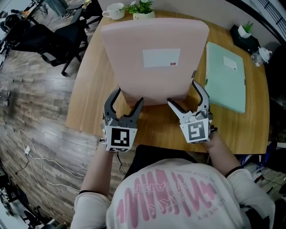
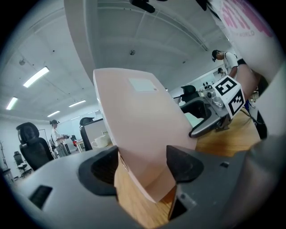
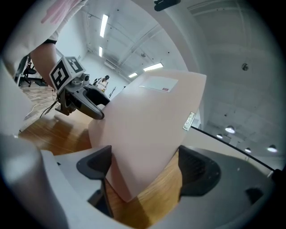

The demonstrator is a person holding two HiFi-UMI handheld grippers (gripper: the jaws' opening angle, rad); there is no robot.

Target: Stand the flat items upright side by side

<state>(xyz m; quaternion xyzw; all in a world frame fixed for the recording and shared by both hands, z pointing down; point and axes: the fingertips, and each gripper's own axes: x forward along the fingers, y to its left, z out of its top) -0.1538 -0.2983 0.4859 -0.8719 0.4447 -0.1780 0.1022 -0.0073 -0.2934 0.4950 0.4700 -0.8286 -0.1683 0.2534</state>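
Note:
A large pink folder [image 1: 154, 58] with a white label stands tilted up from the wooden table [image 1: 89, 89], its lower edge nearest me. My left gripper [image 1: 128, 99] is shut on its lower left corner. My right gripper [image 1: 185, 96] is shut on its lower right corner. In the left gripper view the folder [image 2: 138, 129] rises between both pads of that gripper [image 2: 143, 163], and the other gripper [image 2: 210, 125] shows at the right. The right gripper view shows the same folder [image 3: 147, 129] wedged in its gripper [image 3: 144, 163]. A mint-green folder [image 1: 225, 76] lies flat at the right.
A white cup [image 1: 115, 10] and a small potted plant [image 1: 143, 9] stand at the table's far edge behind the pink folder. Another small plant [image 1: 245, 30] sits on a dark thing at the far right corner. A black office chair [image 1: 44, 36] stands on the floor to the left.

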